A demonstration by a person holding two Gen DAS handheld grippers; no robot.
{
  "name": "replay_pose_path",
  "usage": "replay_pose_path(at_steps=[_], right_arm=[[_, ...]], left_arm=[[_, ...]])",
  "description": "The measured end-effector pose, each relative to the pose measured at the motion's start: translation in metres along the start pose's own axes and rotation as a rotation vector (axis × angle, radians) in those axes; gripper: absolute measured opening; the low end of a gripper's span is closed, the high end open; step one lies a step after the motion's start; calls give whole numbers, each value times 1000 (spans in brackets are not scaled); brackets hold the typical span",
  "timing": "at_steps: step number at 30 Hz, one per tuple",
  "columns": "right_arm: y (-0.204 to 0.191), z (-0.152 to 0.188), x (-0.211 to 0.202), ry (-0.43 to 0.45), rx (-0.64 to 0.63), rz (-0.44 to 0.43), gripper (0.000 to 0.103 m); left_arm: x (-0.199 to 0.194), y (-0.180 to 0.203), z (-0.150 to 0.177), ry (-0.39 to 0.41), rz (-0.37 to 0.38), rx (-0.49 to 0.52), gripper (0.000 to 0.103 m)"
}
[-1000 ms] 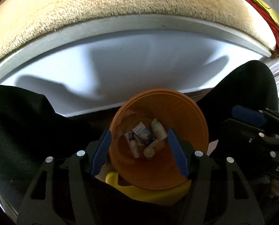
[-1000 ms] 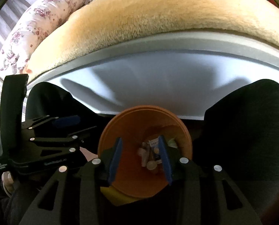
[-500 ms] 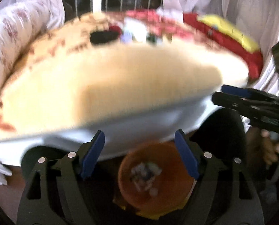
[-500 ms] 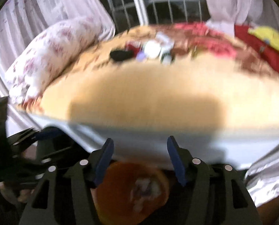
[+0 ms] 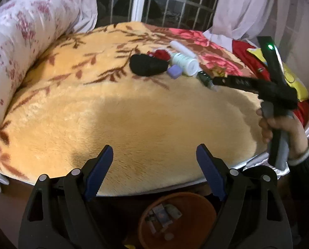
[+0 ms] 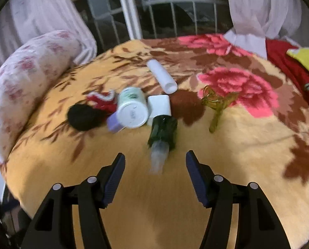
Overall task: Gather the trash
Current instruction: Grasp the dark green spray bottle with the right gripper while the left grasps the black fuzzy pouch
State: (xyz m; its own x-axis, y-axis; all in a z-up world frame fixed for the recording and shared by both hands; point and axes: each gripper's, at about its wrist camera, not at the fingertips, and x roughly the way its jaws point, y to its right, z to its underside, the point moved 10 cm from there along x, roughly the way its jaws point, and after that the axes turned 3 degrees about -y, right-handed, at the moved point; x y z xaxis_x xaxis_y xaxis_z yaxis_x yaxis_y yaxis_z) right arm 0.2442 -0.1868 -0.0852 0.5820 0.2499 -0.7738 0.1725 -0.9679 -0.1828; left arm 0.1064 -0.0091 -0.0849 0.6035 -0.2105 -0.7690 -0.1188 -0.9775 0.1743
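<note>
Both grippers have lifted from the orange bin toward the bed; left gripper and right gripper have just been opening, wide and empty. Next: reach the dark bottle at frame centre.

Left gripper: jaws wide apart, had just been opening, nothing between them, angled downward. Right gripper: jaws parted, had just been opening, nothing gripped, also pitched down. In the left wrist view the right gripper sat at far right, reaching toward the left, held by the person's right hand with a dark sleeve at the wrist.
</note>
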Motion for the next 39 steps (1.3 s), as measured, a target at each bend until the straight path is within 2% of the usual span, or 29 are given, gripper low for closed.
replay_pose_path(at_steps=[4,8,11,13,17,22,26,28,34,39], right_arm=[[6,-14,31,-45,42,18,60],[1,-22,52,-102,11,48,59],[4,-19,73,-174,20,53,47],[8,-19,73,-163,31,63,37],[5,-10,61,-110,11,77,37],[13,-6,52,-65,74,11,37],[14,-6,51,-50,96,-23,37],[14,-6,51,-46,93,-24,37],[16,-6,52,-40,109,-55,37],[16,-7,52,-38,111,-60,37]], left_arm=[[8,-8,-1,-17,5,-23,80],[13,-13,-4,-22,4,-36,80],[16,-11,-8,-28,2,-36,80],[17,-10,-13,-26,-1,-31,80],[22,-7,-30,-28,2,-36,80],[46,2,-74,-35,-4,-22,80],[82,10,-107,-54,-68,80,80],[98,6,-118,-72,-88,100,80],[140,-7,-143,-142,-26,78,80],[160,-5,-156,-158,-51,192,84]])
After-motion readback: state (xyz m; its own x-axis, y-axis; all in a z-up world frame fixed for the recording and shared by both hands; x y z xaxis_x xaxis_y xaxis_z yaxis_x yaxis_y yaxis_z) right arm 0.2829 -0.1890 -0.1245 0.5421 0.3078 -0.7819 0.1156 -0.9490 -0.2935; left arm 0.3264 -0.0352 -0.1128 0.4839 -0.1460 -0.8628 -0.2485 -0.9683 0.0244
